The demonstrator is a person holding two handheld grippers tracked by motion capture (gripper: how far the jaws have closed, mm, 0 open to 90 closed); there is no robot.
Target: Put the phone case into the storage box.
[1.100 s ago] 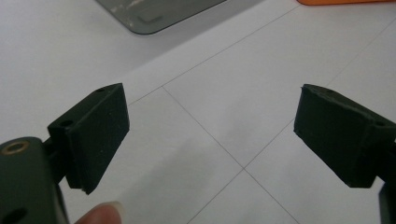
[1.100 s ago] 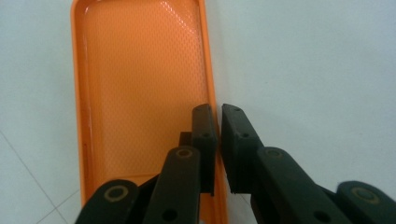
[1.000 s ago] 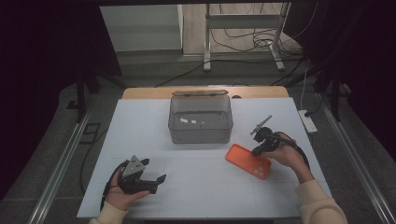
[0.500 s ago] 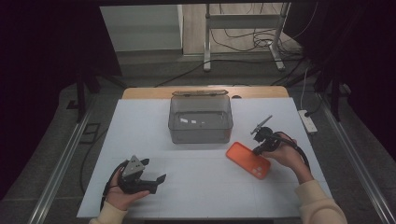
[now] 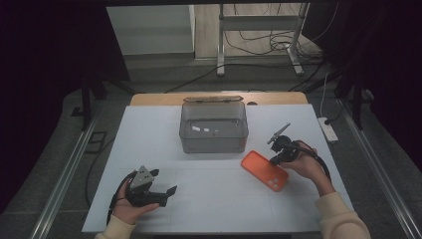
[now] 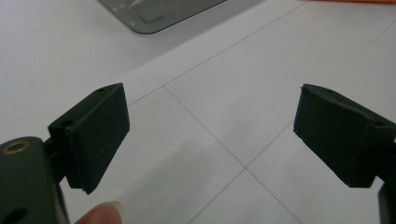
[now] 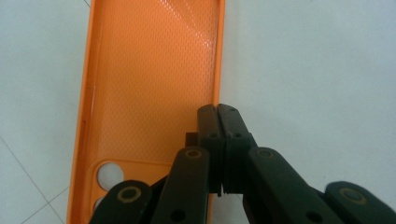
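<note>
The orange case (image 5: 264, 170) lay flat on the white table (image 5: 209, 209), right of centre and just near of the grey bin (image 5: 214, 127); the right gripper (image 5: 276, 158) had its jaws pressed together on the case's right rim, having just closed there, and the right gripper view showed the rim (image 7: 218, 70) running in between the pads; the left gripper (image 5: 166, 192) rested at the near left, jaws spread, nothing between them; so the grasp looked made, while the lift and, likely, the move to the bin were not yet done.
</note>
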